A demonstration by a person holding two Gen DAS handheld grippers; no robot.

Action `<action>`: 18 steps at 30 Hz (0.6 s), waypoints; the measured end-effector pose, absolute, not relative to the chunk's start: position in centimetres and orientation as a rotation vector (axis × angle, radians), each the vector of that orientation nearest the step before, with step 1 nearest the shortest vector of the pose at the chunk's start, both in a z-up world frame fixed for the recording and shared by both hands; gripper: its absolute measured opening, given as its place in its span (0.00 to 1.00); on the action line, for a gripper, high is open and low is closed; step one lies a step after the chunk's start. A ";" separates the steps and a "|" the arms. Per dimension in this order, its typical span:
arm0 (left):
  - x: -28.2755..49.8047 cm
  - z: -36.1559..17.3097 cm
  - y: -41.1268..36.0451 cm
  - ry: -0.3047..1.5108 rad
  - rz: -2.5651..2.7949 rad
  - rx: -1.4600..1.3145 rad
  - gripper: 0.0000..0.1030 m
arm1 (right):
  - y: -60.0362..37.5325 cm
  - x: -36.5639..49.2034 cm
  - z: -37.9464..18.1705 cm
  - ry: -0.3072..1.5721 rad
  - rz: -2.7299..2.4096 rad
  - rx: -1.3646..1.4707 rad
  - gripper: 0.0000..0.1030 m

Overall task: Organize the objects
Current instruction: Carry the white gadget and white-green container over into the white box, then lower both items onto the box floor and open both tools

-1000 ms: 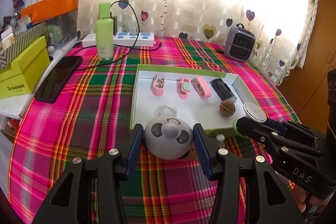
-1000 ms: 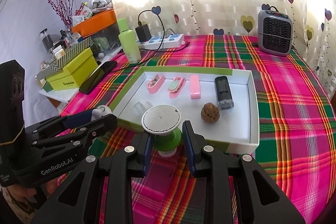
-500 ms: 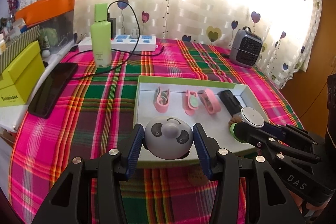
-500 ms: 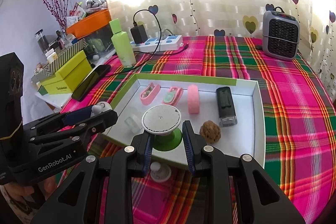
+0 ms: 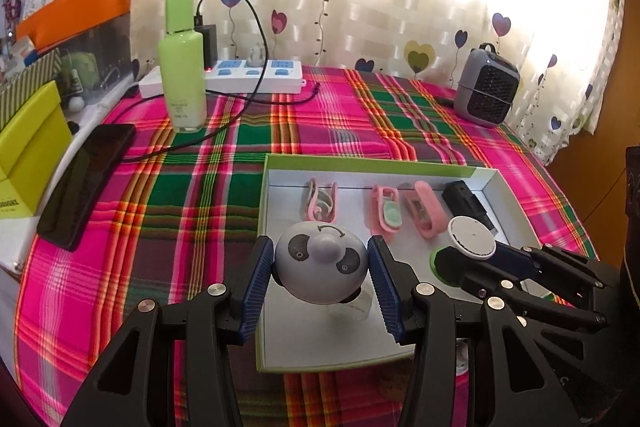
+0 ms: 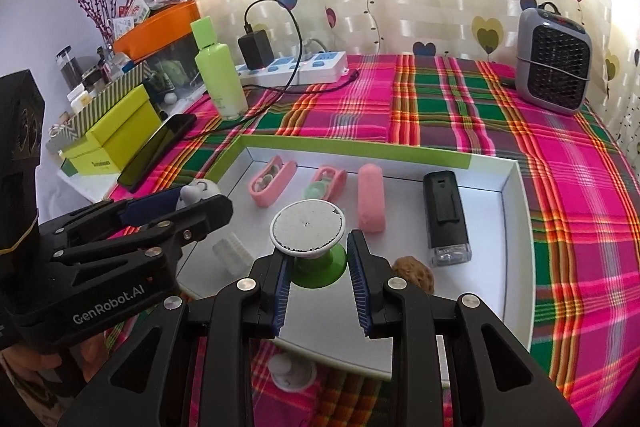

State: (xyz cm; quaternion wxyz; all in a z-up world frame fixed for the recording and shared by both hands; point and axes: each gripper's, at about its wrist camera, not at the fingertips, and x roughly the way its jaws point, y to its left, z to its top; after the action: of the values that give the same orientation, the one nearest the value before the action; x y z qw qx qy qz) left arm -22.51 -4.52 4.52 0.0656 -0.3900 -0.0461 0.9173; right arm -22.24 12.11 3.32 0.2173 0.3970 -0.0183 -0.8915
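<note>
My left gripper point(image 5: 321, 269) is shut on a grey panda-faced dome point(image 5: 321, 267), held over the near left part of the white tray point(image 5: 372, 165). To its right, my right gripper point(image 6: 320, 267) is shut on a green-based holder with a white round top point(image 6: 307, 226), also above the tray. Along the tray's far side lie three pink cases point(image 6: 271, 181), and a black rectangular device point(image 6: 445, 213) lies to their right. A brown walnut point(image 6: 414, 273) sits half hidden behind the right finger. A clear small piece point(image 6: 229, 251) lies on the tray floor.
A green bottle point(image 5: 183, 67), a power strip point(image 5: 256, 77) with a black cable, a phone point(image 5: 86, 183) and yellow-green boxes point(image 6: 116, 139) stand to the left. A grey heater point(image 6: 554, 61) stands at the back right. A small white knob piece point(image 6: 289, 371) lies on the plaid cloth before the tray.
Both grippers have moved forward with their objects, from in front of the tray's near edge to above the tray floor. The grips have not altered.
</note>
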 end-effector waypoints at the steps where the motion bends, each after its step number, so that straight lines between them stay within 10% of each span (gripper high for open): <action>1: -22.7 4.5 -4.5 -0.138 2.766 -1.179 0.46 | 12.0 -22.4 3.2 -0.048 -2.467 1.102 0.28; 18: -24.6 3.6 -4.0 -0.113 2.754 -1.211 0.46 | 11.8 -23.7 2.2 -0.037 -2.461 1.142 0.28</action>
State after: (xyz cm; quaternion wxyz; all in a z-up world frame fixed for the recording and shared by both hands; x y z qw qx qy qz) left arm -24.57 -3.98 3.60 0.0656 -0.4015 -0.0375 0.9128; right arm -23.74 11.81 2.20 0.2127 0.4113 -0.0133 -0.8862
